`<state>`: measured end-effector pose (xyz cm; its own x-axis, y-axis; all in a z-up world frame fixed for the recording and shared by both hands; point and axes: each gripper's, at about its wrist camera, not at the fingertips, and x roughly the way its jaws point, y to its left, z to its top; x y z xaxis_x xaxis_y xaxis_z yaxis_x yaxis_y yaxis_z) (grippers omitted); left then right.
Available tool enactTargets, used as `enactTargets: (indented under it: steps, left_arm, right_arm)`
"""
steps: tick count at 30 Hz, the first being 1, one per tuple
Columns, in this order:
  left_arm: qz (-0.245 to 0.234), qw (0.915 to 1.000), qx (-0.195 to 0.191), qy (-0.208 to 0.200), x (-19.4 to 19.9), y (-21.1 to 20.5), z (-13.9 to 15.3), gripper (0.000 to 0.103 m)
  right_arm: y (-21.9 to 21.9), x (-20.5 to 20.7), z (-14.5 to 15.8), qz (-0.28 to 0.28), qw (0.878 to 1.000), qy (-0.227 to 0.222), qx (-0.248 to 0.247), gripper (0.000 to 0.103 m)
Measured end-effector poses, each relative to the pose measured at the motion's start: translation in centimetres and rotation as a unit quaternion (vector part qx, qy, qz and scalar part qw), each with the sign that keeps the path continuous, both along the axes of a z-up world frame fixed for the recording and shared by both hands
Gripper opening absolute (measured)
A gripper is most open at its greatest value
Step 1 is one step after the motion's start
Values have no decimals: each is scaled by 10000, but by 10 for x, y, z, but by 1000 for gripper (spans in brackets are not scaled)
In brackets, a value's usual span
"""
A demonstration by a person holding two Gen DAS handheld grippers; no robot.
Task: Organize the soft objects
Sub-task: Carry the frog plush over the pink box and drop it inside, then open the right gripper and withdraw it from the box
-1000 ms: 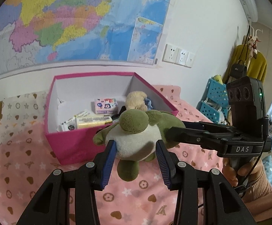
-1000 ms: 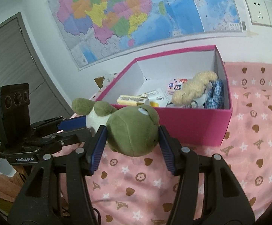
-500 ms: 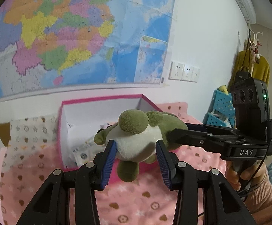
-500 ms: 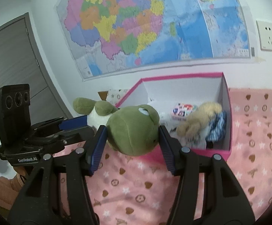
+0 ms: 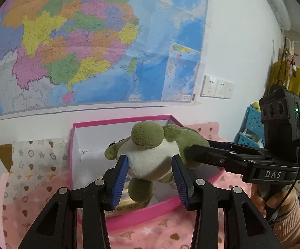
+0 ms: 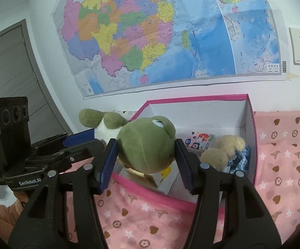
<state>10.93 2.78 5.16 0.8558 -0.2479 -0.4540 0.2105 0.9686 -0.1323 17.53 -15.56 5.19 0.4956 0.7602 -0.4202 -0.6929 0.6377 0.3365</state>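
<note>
Right wrist: pink patterned bedspread (image 6: 284,166); wall map (image 6: 170,31) above.

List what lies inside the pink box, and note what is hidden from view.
Inside the pink box: a tan plush toy on blue checked cloth, a floral packet and a yellow-marked packet. The green plush frog covers the rest.

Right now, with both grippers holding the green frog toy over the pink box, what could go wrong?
1. The frog toy is soft; the right gripper pinches only its head, so it might slip.
2. The pink box already holds a beige plush and packets, so the toy may land on top.
</note>
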Motion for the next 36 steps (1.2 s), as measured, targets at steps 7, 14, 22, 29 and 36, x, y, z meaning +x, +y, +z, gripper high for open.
enactTargets:
  steps: [7,14,22,29,36]
  left_arm:
    - [101,9999,-10,87,20,3,-8,43]
    - [200,9995,-84,242,43,10,-20,43]
    - [327,9977,-136,587,70,18,-40,43]
    - [458,9955,-135,815,78,24,-54,46]
    - [512,9970,-100,576,51,25,-47,69]
  right_arm:
    - [9,24,-7,-85,9999,90,-81,58]
    - [16,45,-19,-159,9994,273,-142,58]
    - [25,65,-39,-254,9979,498,-317,58]
    - [32,73,-54,-277,9966,627,-468,58]
    - [20,56,-49,-258,9975,521,-408,58]
